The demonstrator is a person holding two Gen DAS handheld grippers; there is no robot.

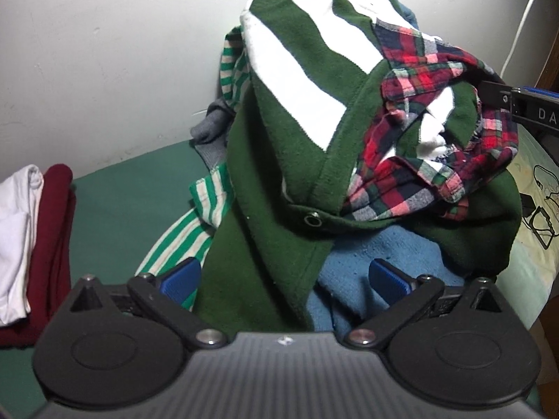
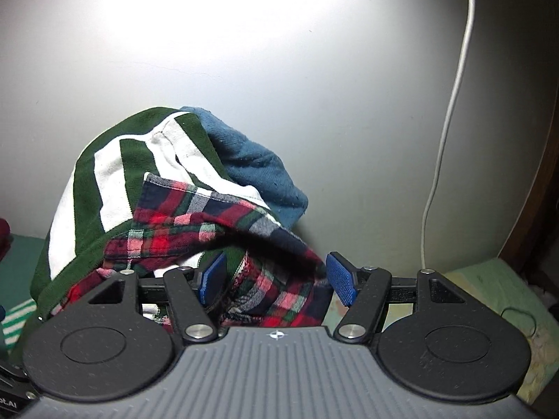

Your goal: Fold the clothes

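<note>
Centrally in the left wrist view, a heap of clothes is seen piled against a white wall point(image 1: 104, 52). A dark green garment with white stripes point(image 1: 300, 80) is draped over the top of the heap, and a red plaid shirt point(image 1: 419, 70) lies across its right side. A blue garment point(image 1: 367, 255) shows at the lower centre, a green-and-cream striped piece point(image 1: 209, 195) at the left of the heap, and something grey point(image 1: 213, 122) behind it. At the left edge a maroon item point(image 1: 52, 230) and a white item point(image 1: 17, 230) are stacked on a green sheet point(image 1: 132, 192).

The left gripper point(image 1: 284, 277) is recorded with jaws spread apart; the green cloth hangs between the blue pads point(image 1: 389, 276), nothing being clamped.

In the right wrist view the right gripper point(image 2: 277, 279) is likewise spread wide. The plaid shirt point(image 2: 223, 223) lies between and beyond its pads point(image 2: 340, 279); whether the cloth touches them cannot be told. The striped green garment point(image 2: 104, 181) occupies the centre left, the blue garment point(image 2: 258, 171) behind it. A white cable point(image 2: 450, 104) runs down the wall at the right.
</note>
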